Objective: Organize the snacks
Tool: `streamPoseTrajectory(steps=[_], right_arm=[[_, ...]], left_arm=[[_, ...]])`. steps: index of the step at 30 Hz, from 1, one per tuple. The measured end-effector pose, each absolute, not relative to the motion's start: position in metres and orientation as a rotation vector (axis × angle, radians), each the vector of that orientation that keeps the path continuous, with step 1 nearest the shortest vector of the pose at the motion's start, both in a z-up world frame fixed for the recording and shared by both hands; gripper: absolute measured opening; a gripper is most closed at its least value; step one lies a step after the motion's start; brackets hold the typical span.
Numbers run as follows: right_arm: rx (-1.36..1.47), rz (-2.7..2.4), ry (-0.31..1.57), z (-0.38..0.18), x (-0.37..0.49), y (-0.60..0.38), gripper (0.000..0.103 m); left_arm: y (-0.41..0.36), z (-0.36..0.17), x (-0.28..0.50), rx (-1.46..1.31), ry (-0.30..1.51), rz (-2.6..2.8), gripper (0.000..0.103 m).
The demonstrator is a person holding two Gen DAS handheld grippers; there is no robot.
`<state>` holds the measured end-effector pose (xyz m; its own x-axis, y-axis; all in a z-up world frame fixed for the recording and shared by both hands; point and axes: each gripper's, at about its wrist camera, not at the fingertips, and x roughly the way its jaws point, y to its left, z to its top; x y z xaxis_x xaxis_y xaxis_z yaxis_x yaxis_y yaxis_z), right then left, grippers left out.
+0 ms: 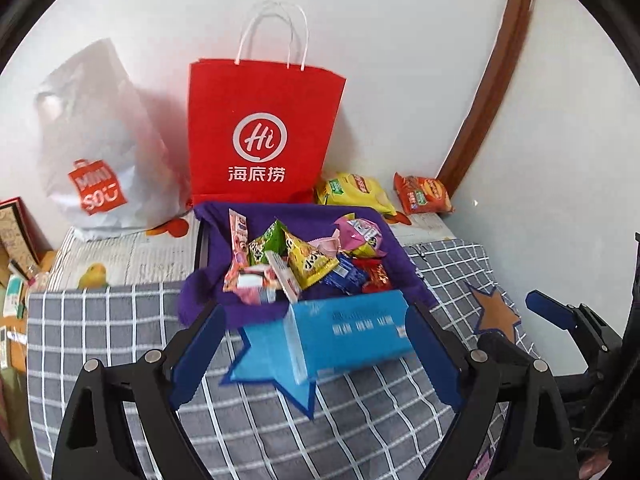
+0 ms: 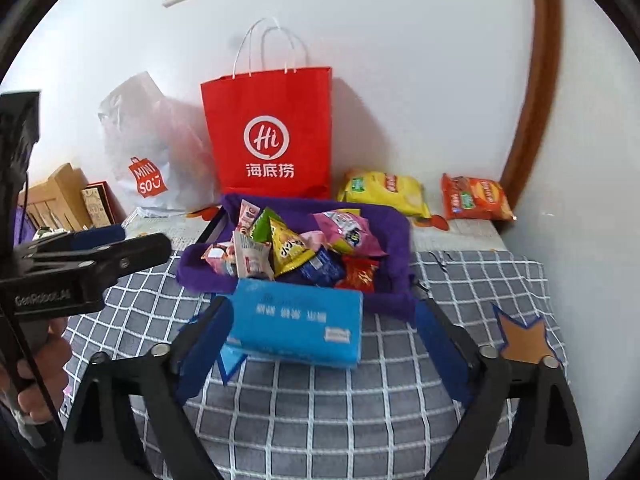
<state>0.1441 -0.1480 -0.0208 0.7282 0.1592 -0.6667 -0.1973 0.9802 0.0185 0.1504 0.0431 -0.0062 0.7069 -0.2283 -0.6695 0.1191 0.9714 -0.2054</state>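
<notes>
Left gripper: we see our left gripper [image 1: 316, 344] at the bottom of its own view with the jaws spread wide; nothing is pinched between the blue pads.
Left gripper contact: the blue box [image 1: 352, 330] shows between the two fingers in that view, but we see a gap to each pad, so we count it as free.
Right gripper: our right gripper [image 2: 320, 344] also stands wide apart at the bottom of its view, empty, its pads clear of the blue box on both sides.
Blue box: it lies on the grey checked cloth [image 2: 320, 408] at frame centre, touching the near edge of the purple tray [image 2: 396, 236].
Snacks in tray: we see a heap of small packets [image 2: 292, 248], pink, green, yellow, blue and red, filling the purple tray just above the box.
Loose bags: a yellow chip bag [image 2: 384, 192] and an orange chip bag [image 2: 476, 198] lie at right of centre by the wall, outside the tray.
Backdrop: a red paper bag [image 2: 272, 132] stands upright behind the tray, with a white plastic bag [image 2: 152, 160] to its left.
Other gripper in view: at the left edge of the right view we see the left tool held in a hand [image 2: 44, 364].
</notes>
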Motion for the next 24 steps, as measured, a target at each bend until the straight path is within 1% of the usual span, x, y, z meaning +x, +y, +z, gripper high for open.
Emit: streamPoseTrajectory(steps=[6, 9, 17, 24], right_arm=[[-0.063, 0.166, 0.684, -0.022, 0.101, -0.159, 0.099], [-0.048, 0.165, 0.654, -0.020, 0.081, -0.167, 0.102], [-0.033, 0.150, 0.607, -0.014, 0.040, -0.182, 0.102], [-0.042, 0.145, 0.572, -0.007, 0.021, -0.189, 0.102]], left_arm=[[0.031, -0.006, 0.100, -0.085, 0.703, -0.125, 0.091], [0.026, -0.007, 0.082, -0.072, 0.710, -0.090, 0.091], [0.010, -0.005, 0.040, -0.084, 0.680, -0.081, 0.091], [-0.007, 0.002, 0.026, -0.059, 0.647, -0.076, 0.091]])
